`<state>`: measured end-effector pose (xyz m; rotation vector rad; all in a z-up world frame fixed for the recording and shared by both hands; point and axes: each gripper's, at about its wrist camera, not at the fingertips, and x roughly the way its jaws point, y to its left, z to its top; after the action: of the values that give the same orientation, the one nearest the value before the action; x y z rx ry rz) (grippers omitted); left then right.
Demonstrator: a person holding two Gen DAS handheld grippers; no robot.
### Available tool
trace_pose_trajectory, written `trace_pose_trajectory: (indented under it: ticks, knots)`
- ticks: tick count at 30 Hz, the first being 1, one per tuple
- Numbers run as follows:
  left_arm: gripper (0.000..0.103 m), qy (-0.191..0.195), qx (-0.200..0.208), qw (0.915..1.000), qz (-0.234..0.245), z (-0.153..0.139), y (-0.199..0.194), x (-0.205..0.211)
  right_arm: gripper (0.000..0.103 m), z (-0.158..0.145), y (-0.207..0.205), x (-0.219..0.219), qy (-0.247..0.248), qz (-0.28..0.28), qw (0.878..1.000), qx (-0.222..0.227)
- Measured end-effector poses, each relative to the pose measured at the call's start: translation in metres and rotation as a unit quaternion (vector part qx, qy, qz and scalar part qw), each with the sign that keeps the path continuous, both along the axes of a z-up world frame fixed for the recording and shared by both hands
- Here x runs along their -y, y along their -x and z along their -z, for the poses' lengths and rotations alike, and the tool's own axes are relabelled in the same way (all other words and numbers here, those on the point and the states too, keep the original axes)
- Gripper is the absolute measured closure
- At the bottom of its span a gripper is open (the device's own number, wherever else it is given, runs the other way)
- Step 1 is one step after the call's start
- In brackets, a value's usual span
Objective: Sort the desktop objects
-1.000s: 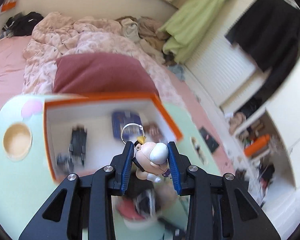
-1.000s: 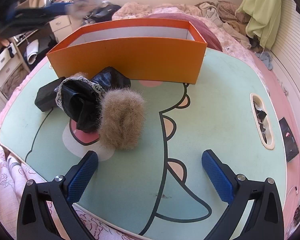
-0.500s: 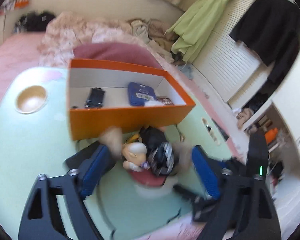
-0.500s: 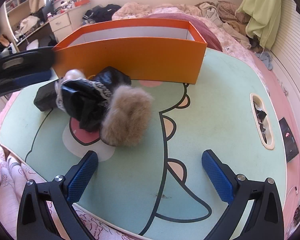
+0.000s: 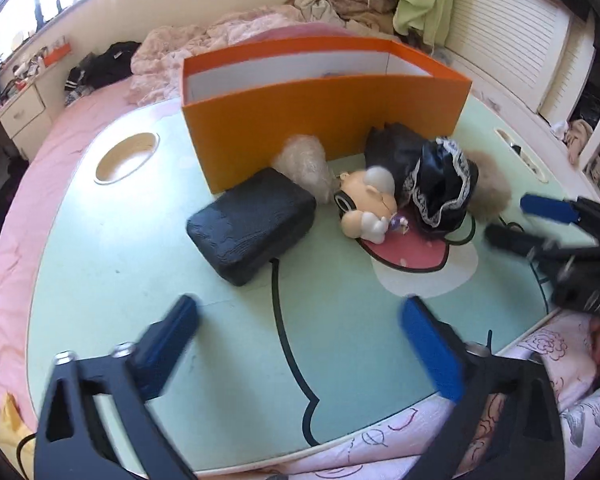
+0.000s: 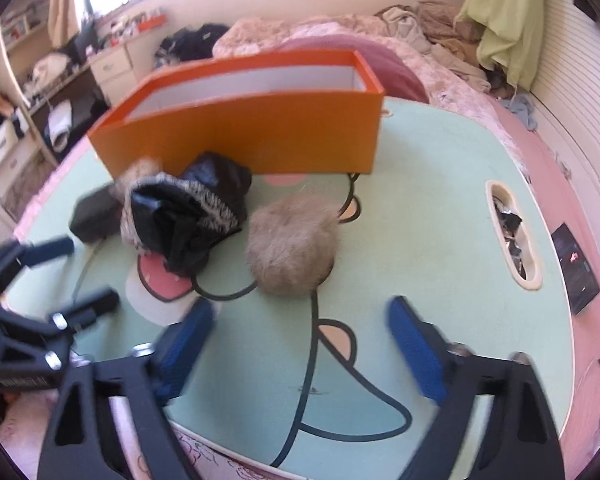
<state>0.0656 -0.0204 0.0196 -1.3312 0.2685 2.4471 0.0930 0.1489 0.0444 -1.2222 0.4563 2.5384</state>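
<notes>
Since a second ago the figurine (image 5: 367, 207) is no longer sitting between the left gripper's (image 5: 300, 340) pads; it is now lying on the table (image 5: 120, 264), at twelve o'clock from those jaws, which are opening wide and gripping nothing. Right gripper (image 6: 300, 336) jaws are closing with nothing between them, the one tan fur ball (image 6: 292, 246) lying just beyond at twelve o'clock. One black lace-trimmed garment (image 5: 440, 184) is touching the figurine at its three o'clock; one black case (image 5: 252, 226) is lying at its nine o'clock. One orange box (image 5: 324, 120) is standing behind them all.
</notes>
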Motion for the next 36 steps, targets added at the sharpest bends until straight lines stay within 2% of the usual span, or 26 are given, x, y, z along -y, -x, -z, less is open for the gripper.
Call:
trace_pose_trajectory:
  ticks: [1, 4, 7, 10, 16, 20, 22, 23, 24, 25, 26, 28, 30, 32, 35, 36]
  knots:
    - [0.0, 0.0, 0.002, 1.0, -0.001, -0.001, 0.0, 0.0, 0.031, -0.01, -0.003, -0.004, 0.015, 0.003, 1.0, -0.023]
    - [0.0, -0.001, 0.001, 1.0, -0.002, -0.001, -0.002, 0.001, 0.032, -0.046, 0.004, -0.012, 0.055, -0.005, 0.996, -0.072]
    - [0.0, -0.001, 0.001, 1.0, -0.002, 0.001, 0.003, -0.002, 0.032, -0.073, 0.036, -0.017, 0.116, -0.046, 0.989, -0.077]
    - [0.0, -0.002, 0.001, 1.0, -0.002, 0.003, 0.004, -0.002, 0.032, -0.078, 0.099, -0.028, 0.212, -0.078, 0.972, -0.06]
    - [0.0, -0.005, -0.002, 1.0, 0.0, 0.005, 0.002, 0.001, 0.032, -0.05, 0.211, -0.012, 0.217, -0.078, 0.972, 0.044]
    - [0.0, -0.008, -0.005, 1.0, 0.002, 0.006, 0.0, 0.003, 0.032, -0.022, 0.251, 0.007, 0.187, -0.071, 0.975, 0.098]
    - [0.0, -0.01, -0.005, 0.9999, 0.004, 0.006, -0.001, 0.005, 0.032, -0.011, 0.263, 0.014, 0.175, -0.072, 0.976, 0.109]
    - [0.0, -0.011, -0.005, 0.9999, 0.004, 0.006, 0.0, 0.006, 0.032, -0.012, 0.265, 0.016, 0.155, -0.075, 0.979, 0.11]
    - [0.0, -0.012, -0.006, 0.9999, 0.005, 0.006, 0.0, 0.007, 0.039, -0.01, 0.266, 0.02, 0.135, -0.081, 0.98, 0.12]
    - [0.0, -0.013, -0.006, 0.9999, 0.005, 0.006, 0.0, 0.007, 0.059, -0.011, 0.266, 0.025, 0.11, -0.085, 0.983, 0.124]
    - [0.0, -0.012, -0.007, 0.9999, 0.005, 0.006, 0.001, 0.007, 0.066, -0.011, 0.266, 0.027, 0.106, -0.092, 0.982, 0.126]
    - [0.0, -0.012, -0.007, 0.9999, 0.006, 0.006, -0.001, 0.006, 0.074, -0.012, 0.265, 0.024, 0.12, -0.092, 0.982, 0.118]
    - [0.0, -0.012, -0.008, 0.9999, 0.005, 0.006, 0.0, 0.006, 0.075, -0.014, 0.259, 0.016, 0.146, -0.087, 0.98, 0.101]
    - [0.0, -0.012, -0.008, 0.9999, 0.006, 0.006, 0.001, 0.006, 0.075, -0.026, 0.245, 0.005, 0.172, -0.086, 0.979, 0.066]
    - [0.0, -0.012, -0.008, 0.9999, 0.006, 0.006, 0.003, 0.006, 0.076, -0.058, 0.217, -0.01, 0.184, -0.09, 0.979, 0.006]
    - [0.0, -0.012, -0.008, 0.9999, 0.006, 0.006, 0.003, 0.006, 0.083, -0.065, 0.204, -0.014, 0.188, -0.092, 0.978, -0.011]
